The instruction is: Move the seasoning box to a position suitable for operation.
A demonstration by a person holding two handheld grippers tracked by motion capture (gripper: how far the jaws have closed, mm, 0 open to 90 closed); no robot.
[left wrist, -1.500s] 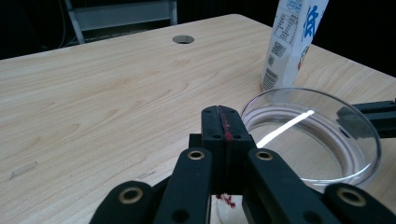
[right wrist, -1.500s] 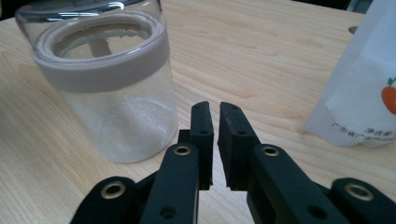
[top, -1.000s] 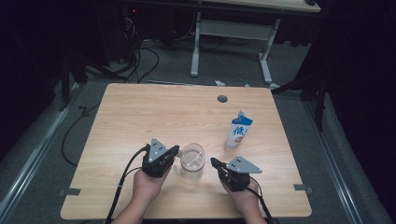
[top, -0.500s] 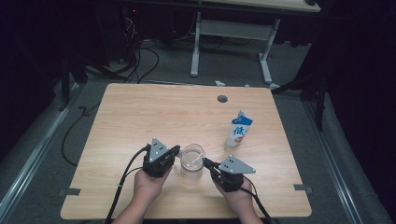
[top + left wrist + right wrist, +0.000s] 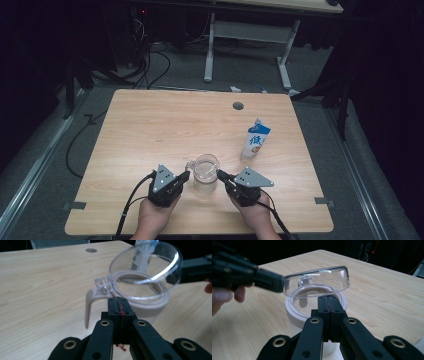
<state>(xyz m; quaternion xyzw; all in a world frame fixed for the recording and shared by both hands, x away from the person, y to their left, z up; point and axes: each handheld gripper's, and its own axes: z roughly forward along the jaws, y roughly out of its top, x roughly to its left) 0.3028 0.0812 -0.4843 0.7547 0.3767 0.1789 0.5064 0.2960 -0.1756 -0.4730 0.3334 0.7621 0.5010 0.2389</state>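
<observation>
The work in hand looks like opening the hinged clear lid [image 5: 147, 267] of a small jug [image 5: 205, 172], which stands on the desk [image 5: 150, 130] in the lower middle of the high view, between the 2 claws and well apart from the blue-and-white carton [image 5: 255, 140] up and to its right. The lid is tilted up, raised on the side facing the right claw's camera and hinged at the side where the handle [image 5: 90, 306] curves down, so by my reading the lift is part done and the lid is not yet fully back. The left claw [image 5: 186, 175] sits at the jug's left in the high view; in its own view its jaws are pressed flat together with nothing between them, the tips just under the hinge and beside the handle. The right claw [image 5: 220, 174] comes in from the jug's right; its jaws are likewise together and empty, the tips right at the white rim [image 5: 294, 312] under the raised edge of the lid. I cannot tell whether either tip touches the jug. The next move probably calls for 1 claw to steady the body while the other nudges the lid further back, gently, since the jug looks light and could slide or tip
</observation>
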